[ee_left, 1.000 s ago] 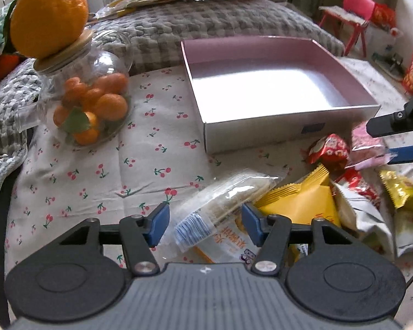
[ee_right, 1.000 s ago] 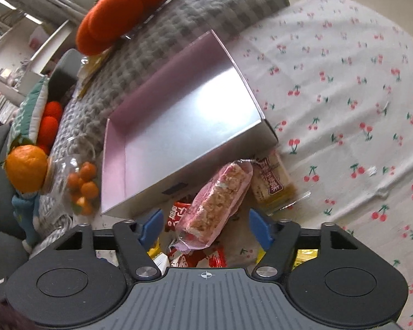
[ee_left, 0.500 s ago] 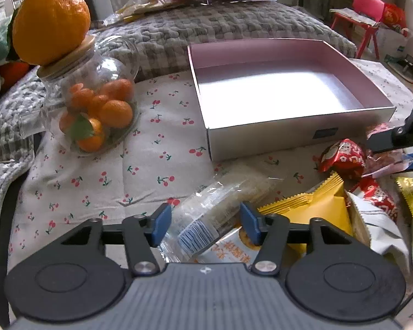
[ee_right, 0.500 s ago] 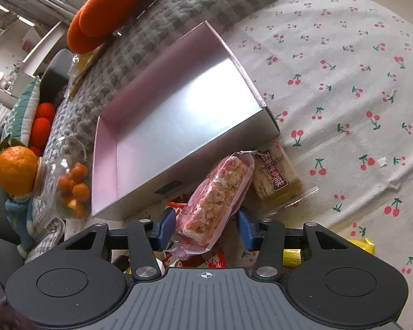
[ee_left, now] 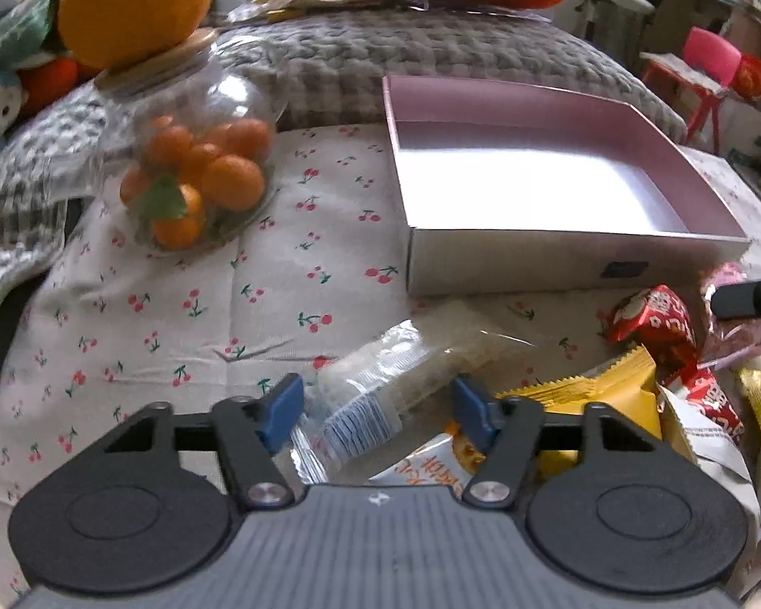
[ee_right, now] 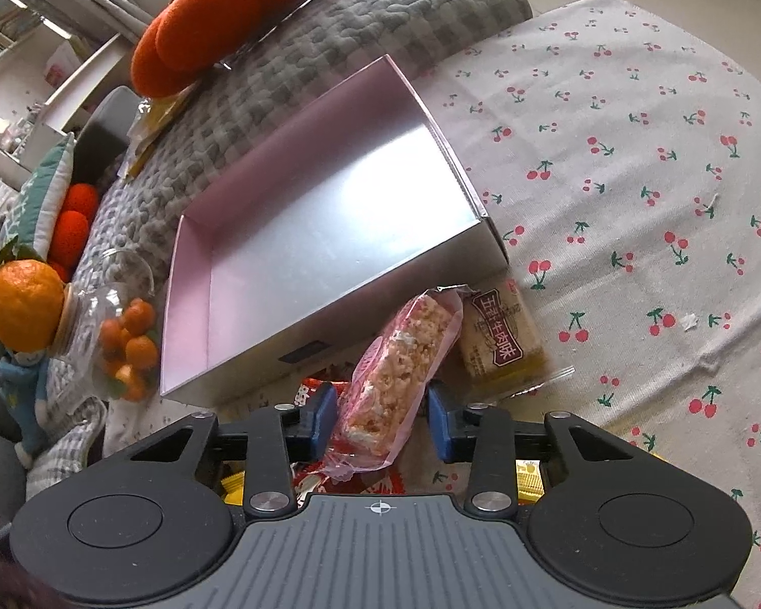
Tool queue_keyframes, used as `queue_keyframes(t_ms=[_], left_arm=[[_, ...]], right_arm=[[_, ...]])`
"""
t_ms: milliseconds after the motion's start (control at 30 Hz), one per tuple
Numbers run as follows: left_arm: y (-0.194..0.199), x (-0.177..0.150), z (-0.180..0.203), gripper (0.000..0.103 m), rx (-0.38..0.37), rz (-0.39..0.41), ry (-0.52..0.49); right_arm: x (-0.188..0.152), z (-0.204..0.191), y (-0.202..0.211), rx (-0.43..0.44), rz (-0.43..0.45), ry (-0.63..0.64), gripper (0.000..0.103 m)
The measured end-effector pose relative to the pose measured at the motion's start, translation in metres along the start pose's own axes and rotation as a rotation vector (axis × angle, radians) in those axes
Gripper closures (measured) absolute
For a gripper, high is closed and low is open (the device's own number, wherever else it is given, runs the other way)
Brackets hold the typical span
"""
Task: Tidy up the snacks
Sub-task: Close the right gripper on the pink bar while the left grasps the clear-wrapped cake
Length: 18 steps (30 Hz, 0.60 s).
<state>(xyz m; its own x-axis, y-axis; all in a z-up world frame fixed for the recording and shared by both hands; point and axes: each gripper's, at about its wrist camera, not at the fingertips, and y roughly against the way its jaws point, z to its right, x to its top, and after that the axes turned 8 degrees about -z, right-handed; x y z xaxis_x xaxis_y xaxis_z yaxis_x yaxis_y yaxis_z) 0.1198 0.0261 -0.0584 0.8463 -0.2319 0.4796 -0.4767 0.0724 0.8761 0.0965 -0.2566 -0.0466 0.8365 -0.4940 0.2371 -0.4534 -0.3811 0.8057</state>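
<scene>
An open pink-lined box point(ee_left: 558, 259) sits on the cherry-print cloth with nothing in it. In front of it lies a pile of wrapped snacks. A clear-wrapped pale bar point(ee_left: 401, 380) lies between the blue pads of my left gripper point(ee_left: 379, 403); the jaws are closing but stand apart from the bar's sides. My right gripper point(ee_right: 382, 421) is closing on a pink-wrapped puffed-rice bar point(ee_right: 401, 360), with both pads at the wrapper's sides. The same box point(ee_right: 380, 325) rises just beyond that bar. A black finger point(ee_left: 740, 297) of the right gripper shows at the right edge of the left wrist view.
A yellow packet point(ee_left: 603, 396) and a red packet point(ee_left: 654, 319) lie right of the clear bar. A brown-labelled packet point(ee_right: 502, 345) lies beside the pink bar. A glass jar of small oranges point(ee_left: 198, 172) stands at the left. A grey knitted blanket point(ee_left: 431, 56) lies behind the box.
The right jaws have narrowed from wide apart to the sides of the pink bar. The left gripper has rolled a little and its jaws have narrowed slightly around the clear bar.
</scene>
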Motion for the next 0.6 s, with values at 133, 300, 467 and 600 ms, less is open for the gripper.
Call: queue_keyframes(t_ms=[133, 300, 467, 600], left_arm=[[0.002, 0.000, 0.000, 0.063, 0.011, 0.001, -0.013], [0.007, 0.002, -0.006, 0.075, -0.026, -0.016, 0.034], [0.013, 0.001, -0.011, 0.087, -0.080, -0.035, 0.075], [0.021, 0.001, -0.017, 0.102, -0.118, -0.035, 0.108]], right_arm=[[0.000, -0.001, 0.005, 0.001, 0.002, 0.016, 0.071], [-0.001, -0.003, 0.013, -0.003, 0.007, 0.048, 0.080], [-0.002, 0.000, 0.019, 0.004, 0.001, 0.059, 0.080], [-0.003, 0.001, 0.026, 0.037, -0.016, 0.053, 0.080]])
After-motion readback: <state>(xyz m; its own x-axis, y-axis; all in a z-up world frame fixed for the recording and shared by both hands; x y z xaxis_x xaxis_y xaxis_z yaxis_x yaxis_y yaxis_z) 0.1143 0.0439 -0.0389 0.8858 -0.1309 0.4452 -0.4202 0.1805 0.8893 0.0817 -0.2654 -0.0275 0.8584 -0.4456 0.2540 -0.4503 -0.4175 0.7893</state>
